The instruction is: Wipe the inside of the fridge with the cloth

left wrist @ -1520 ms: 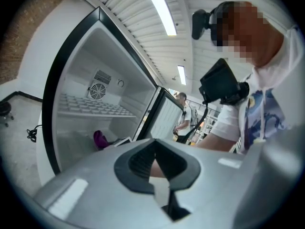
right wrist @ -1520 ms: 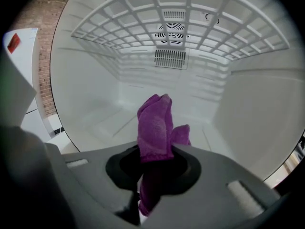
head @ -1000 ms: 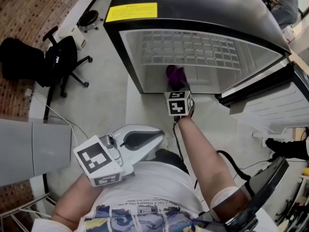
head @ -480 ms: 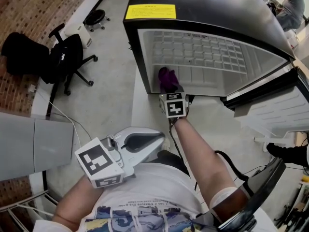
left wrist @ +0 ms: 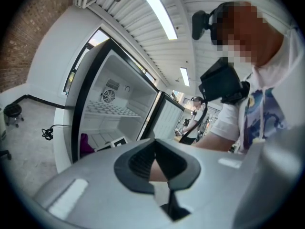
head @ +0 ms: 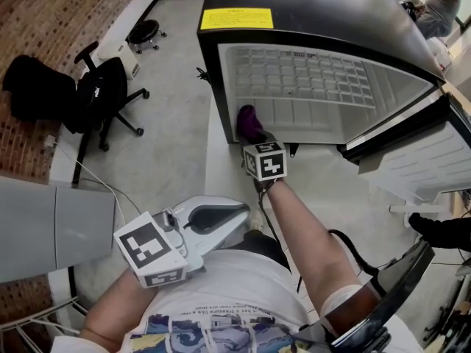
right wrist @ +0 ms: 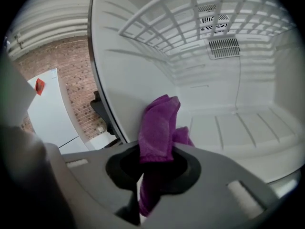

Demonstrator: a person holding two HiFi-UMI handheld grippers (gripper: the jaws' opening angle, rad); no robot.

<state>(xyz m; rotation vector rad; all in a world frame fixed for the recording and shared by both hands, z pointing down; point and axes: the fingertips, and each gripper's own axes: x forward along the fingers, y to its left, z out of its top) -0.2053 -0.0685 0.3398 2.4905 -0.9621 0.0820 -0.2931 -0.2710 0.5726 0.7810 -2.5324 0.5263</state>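
Holding the purple cloth [right wrist: 159, 123] clamped between the jaws of my right tool [right wrist: 155, 163], I have it at the lower left of the open fridge [head: 309, 6], just inside its left wall and below its wire shelf [head: 309, 68]. I cannot tell whether the cloth touches that wall. My left tool [left wrist: 155, 168] has its jaws together on nothing, well out in front of the fridge. A black office chair [head: 99, 90] stands left of the fridge.
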